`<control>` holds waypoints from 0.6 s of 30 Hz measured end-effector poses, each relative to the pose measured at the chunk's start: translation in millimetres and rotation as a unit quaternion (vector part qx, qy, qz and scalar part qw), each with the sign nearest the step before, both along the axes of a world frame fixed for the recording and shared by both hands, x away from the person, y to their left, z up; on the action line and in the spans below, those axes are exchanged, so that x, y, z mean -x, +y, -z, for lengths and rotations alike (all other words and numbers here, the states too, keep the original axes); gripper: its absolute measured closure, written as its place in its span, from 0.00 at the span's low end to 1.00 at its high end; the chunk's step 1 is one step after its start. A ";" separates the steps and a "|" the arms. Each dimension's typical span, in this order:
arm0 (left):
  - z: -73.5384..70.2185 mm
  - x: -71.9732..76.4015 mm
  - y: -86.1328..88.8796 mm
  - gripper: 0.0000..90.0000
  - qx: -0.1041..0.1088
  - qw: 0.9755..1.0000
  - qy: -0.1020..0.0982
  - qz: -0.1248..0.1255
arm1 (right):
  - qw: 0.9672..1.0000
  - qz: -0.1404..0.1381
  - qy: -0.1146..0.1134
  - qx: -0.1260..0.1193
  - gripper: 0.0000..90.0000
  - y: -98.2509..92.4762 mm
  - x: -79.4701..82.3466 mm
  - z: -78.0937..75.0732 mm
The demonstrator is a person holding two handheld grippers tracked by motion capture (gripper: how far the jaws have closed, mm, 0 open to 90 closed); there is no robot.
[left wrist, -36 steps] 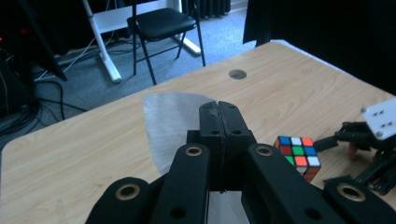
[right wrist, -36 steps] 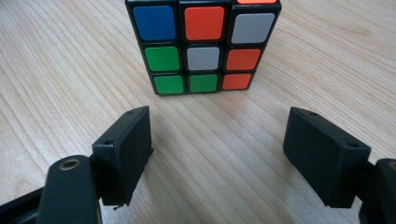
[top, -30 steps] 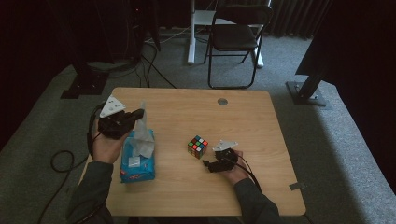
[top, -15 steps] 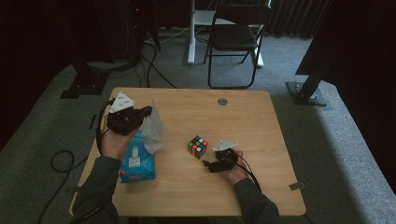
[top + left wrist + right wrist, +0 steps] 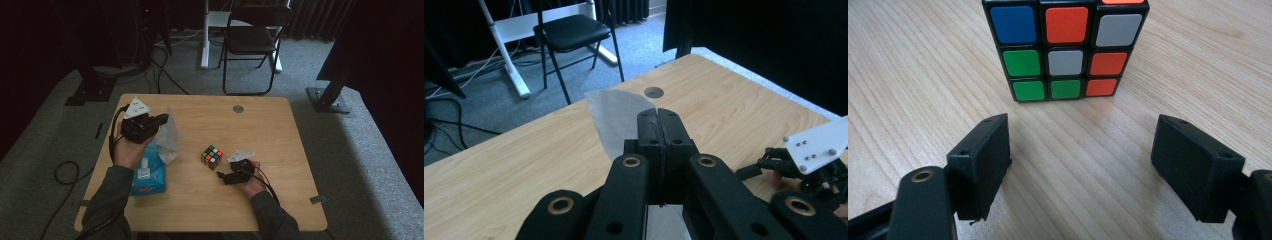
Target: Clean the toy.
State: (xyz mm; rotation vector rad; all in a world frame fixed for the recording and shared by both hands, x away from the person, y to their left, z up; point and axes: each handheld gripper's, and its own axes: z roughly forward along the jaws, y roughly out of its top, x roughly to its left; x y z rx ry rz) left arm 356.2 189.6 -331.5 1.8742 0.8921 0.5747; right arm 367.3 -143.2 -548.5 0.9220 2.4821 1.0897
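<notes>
The left gripper (image 5: 161, 120), clamped on a thin white tissue (image 5: 170, 136), has carried it rightward above the blue tissue pack (image 5: 149, 175); the right gripper (image 5: 1080, 167) gapes (empty) before the multicoloured puzzle cube (image 5: 1066, 47).

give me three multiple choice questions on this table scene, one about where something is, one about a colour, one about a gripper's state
1. Where does the puzzle cube sit?
A. on the chair
B. on the table, just ahead of the right gripper
C. inside the tissue pack

2. What colour is the centre square of the cube face towards the right gripper?
A. white
B. yellow
C. black

3. How is the left gripper?
A. wide open over the cube
B. shut on a tissue
C. lying on the floor

Answers: 1 B, the cube stands on the wood before the open jaws. 2 A, the middle square is white. 3 B, a thin sheet sticks out past the closed jaws.
</notes>
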 end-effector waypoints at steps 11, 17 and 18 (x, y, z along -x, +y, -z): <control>-3.2 -5.2 -12.4 1.00 0.002 1.000 -0.001 0.012 | 1.000 0.000 0.000 0.000 0.26 -0.1 0.0 0.0; -2.9 -8.0 -20.0 1.00 0.002 1.000 0.001 0.018 | 1.000 -0.001 0.000 0.001 0.26 -0.1 0.0 0.0; -3.0 -8.5 -21.1 1.00 0.001 1.000 0.002 0.020 | 1.000 -0.001 0.000 0.001 0.26 -0.1 0.0 0.0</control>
